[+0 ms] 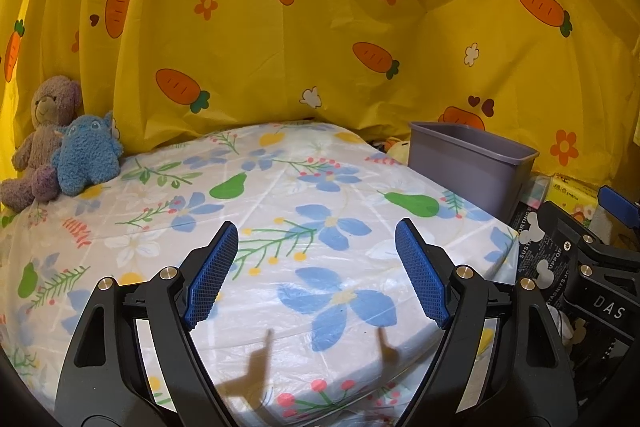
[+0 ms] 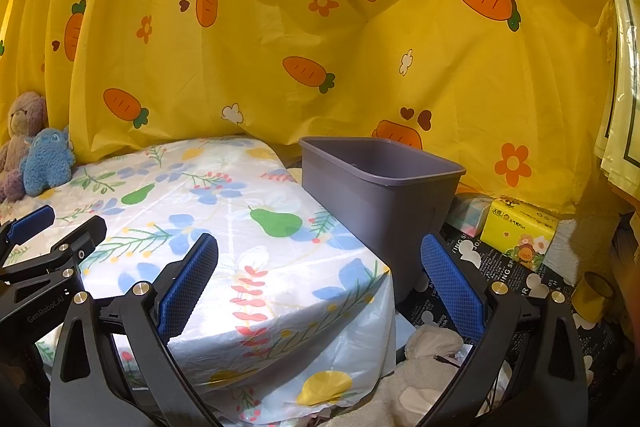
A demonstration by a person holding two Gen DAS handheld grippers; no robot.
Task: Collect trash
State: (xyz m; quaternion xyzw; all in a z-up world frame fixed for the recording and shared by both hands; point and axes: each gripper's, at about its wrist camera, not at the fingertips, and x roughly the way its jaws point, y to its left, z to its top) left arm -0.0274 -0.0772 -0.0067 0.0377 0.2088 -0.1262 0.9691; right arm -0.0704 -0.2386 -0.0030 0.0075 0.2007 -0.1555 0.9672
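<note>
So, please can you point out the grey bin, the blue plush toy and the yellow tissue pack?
grey bin (image 2: 384, 211), right wrist view, on its front wall.
blue plush toy (image 1: 89, 159), left wrist view, on its belly.
yellow tissue pack (image 2: 520, 231), right wrist view, on its printed front face.

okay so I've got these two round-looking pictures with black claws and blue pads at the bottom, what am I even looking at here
Those claws are two hand-held grippers; a person carries one in each hand. Each has a wide-angle camera looking forward along its two fingers, which is why the pictures look round.

One picture comes from the left gripper, the other from the right gripper. Both are open and hold nothing.

In front is a table under a floral plastic cover. At its far left corner sit a brownish-purple teddy bear and a blue plush toy. Beside the table on the right stands a grey plastic bin, and further right a yellow tissue pack. Behind hangs a yellow carrot-print curtain.

No trash shows on the cover.
</note>
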